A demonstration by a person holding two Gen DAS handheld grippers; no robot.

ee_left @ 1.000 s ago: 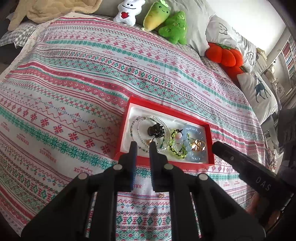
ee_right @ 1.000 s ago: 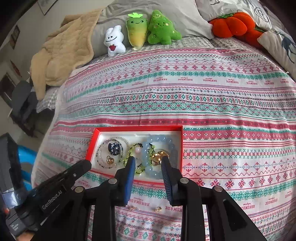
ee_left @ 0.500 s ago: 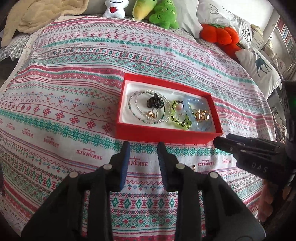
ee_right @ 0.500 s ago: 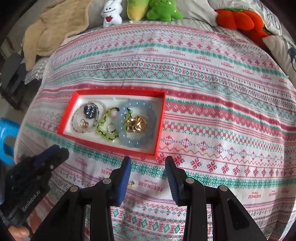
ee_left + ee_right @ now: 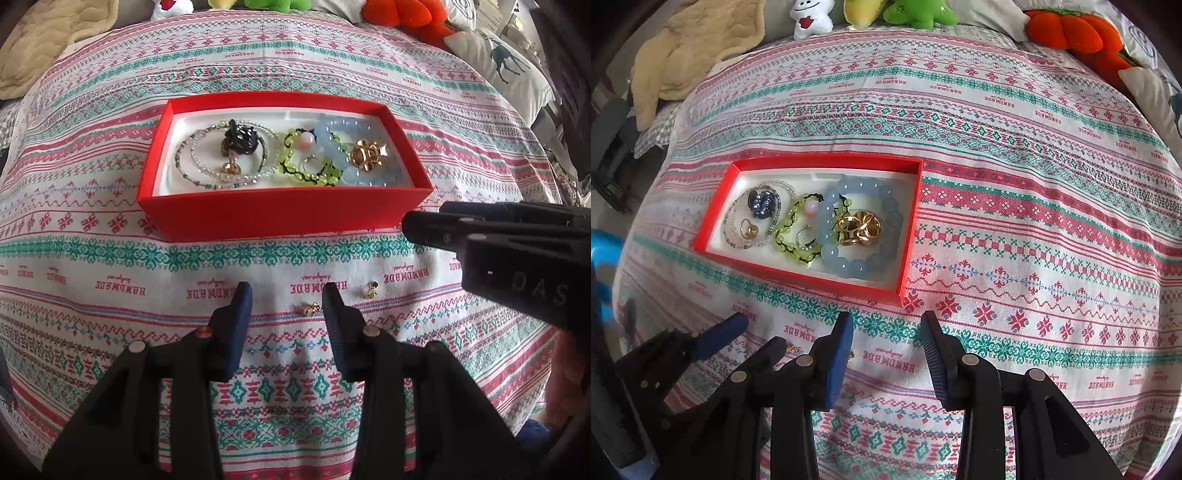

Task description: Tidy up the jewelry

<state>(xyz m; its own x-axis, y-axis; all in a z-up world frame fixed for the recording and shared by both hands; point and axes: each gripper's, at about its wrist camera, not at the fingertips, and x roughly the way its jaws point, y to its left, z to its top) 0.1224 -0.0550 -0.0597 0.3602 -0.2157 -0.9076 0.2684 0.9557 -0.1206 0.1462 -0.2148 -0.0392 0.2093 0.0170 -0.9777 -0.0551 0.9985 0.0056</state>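
most of the sorting looks done: the red box (image 5: 280, 214) on the bed already holds a clear beaded bracelet (image 5: 207, 162) with a dark charm and a gold heart inside its loop, a green beaded bracelet (image 5: 295, 170), a pale blue bead bracelet (image 5: 332, 147) and a cluster of gold rings (image 5: 369, 157). what seems left are two small gold earrings lying loose on the patterned bedspread (image 5: 110, 110) in front of the box: one earring (image 5: 309, 308) sits just inside the right finger of the left gripper (image 5: 286, 299), the second earring (image 5: 370, 290) lies just beyond that finger, nearer the right gripper (image 5: 886, 328). the left gripper's jaws have just been opening and stand partly apart, nothing pressed between the pads, with the near earring framed but not gripped. the right gripper is likewise partly apart and empty, its jaws having just widened a little, over bare cloth below the box's near right corner. the two grippers are close together, so they could crowd each other over the earrings. the soft cloth may let such tiny pieces sink or slip. plush toys (image 5: 916, 13), pillows and a beige blanket (image 5: 690, 51) lie well away at the head of the bed.
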